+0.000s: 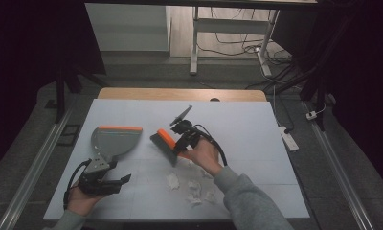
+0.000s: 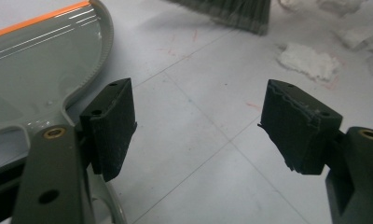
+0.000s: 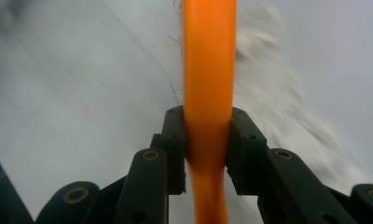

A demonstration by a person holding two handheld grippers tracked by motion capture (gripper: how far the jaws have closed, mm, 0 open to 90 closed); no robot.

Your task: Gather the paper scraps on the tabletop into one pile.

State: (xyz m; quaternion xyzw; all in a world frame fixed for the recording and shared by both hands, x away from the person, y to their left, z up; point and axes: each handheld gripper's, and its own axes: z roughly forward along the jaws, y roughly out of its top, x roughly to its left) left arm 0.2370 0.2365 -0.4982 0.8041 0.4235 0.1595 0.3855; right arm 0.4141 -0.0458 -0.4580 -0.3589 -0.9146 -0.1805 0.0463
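Observation:
A grey dustpan (image 1: 114, 140) with an orange lip lies on the white table (image 1: 237, 120) at the left, its handle toward me. My left gripper (image 1: 125, 181) rests near the front left, open, with bare table between its pads (image 2: 112, 126); the dustpan (image 2: 40, 70) lies just to its left. A hand brush (image 1: 166, 143) with orange handle and grey bristles is in the middle of the table. My right gripper (image 1: 182, 139) is shut on the orange brush handle (image 3: 208, 84). Several white paper scraps (image 1: 192, 189) lie in front of the brush; some scraps (image 2: 308, 60) lie beyond the left gripper.
Beyond the table's far wooden edge (image 1: 180, 93) stand a white desk frame (image 1: 195, 43) and loose cables on the floor. A power strip (image 1: 289, 136) lies off the right edge. Metal rails run along both sides.

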